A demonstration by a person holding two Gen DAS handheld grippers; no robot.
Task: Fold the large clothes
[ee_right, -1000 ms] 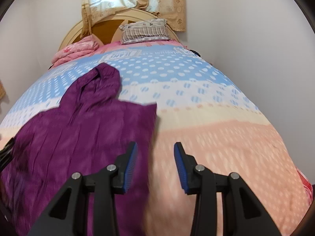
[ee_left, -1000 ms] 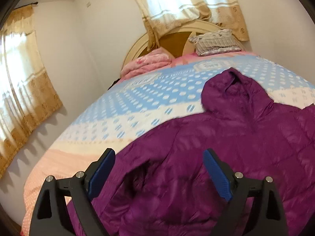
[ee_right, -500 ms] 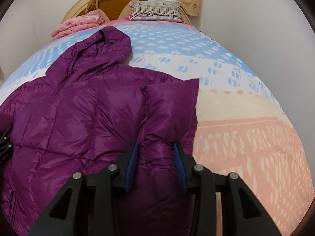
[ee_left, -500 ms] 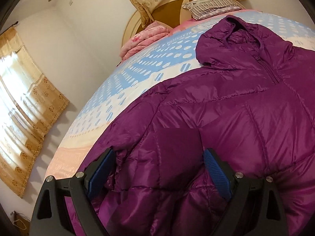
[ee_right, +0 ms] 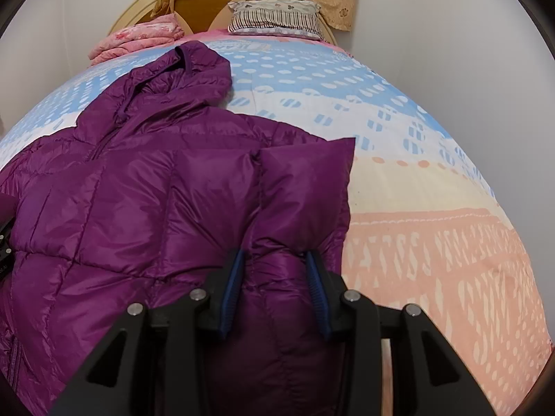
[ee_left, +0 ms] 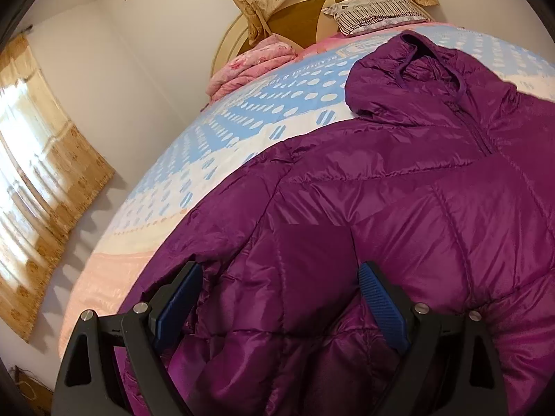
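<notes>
Purple down jacket spread on the bed, front up, for folding.

Its puffy edge is pinched between the narrowly set pads of the right gripper; the left gripper is held wide open, its pads apart from the fabric bulging between them. The hood is laid far ahead, toward the headboard.
</notes>
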